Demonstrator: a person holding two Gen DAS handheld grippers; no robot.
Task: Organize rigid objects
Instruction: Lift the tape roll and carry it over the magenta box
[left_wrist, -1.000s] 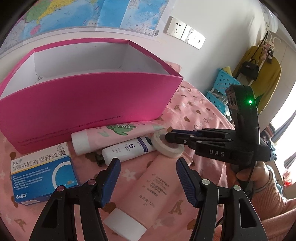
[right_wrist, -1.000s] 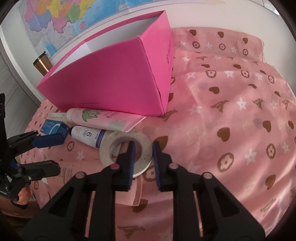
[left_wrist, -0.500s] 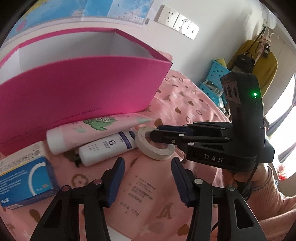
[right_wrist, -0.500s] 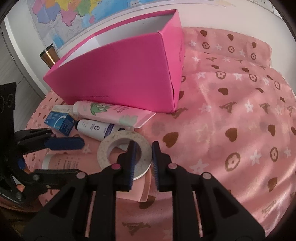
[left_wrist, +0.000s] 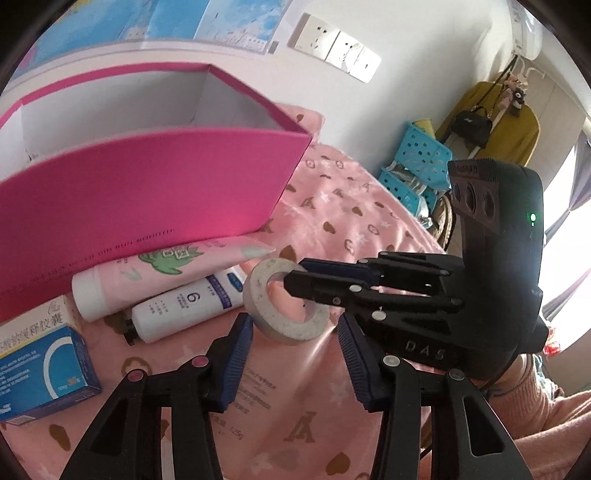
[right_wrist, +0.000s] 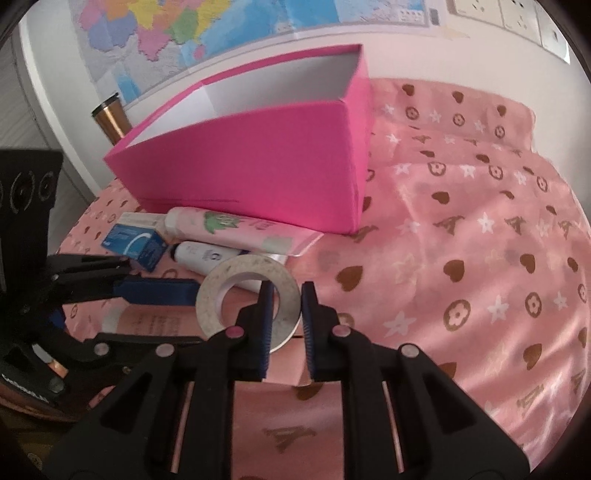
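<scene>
My right gripper (right_wrist: 286, 291) is shut on the rim of a white tape roll (right_wrist: 236, 295) and holds it tilted above the pink cloth; the roll and that gripper (left_wrist: 295, 273) also show in the left wrist view, roll (left_wrist: 288, 325). My left gripper (left_wrist: 295, 332) is open and empty, just below the roll. An open pink box (left_wrist: 147, 184) stands behind, also in the right wrist view (right_wrist: 258, 162). In front of it lie a pink tube with a green print (left_wrist: 155, 273), a small white tube marked 6 (left_wrist: 184, 306), a blue medicine box (left_wrist: 40, 373) and a large pink tube (left_wrist: 258, 387).
A pink patterned cloth (right_wrist: 461, 258) covers the surface. A metal cup (right_wrist: 109, 118) stands at the far left behind the box. A wall with a map (right_wrist: 207, 33) and sockets (left_wrist: 332, 55) is behind. Blue baskets (left_wrist: 417, 166) stand to the right.
The right gripper has lifted the tape roll off the tubes and tilted it up. The left gripper has moved closer, under the roll, staying open.
</scene>
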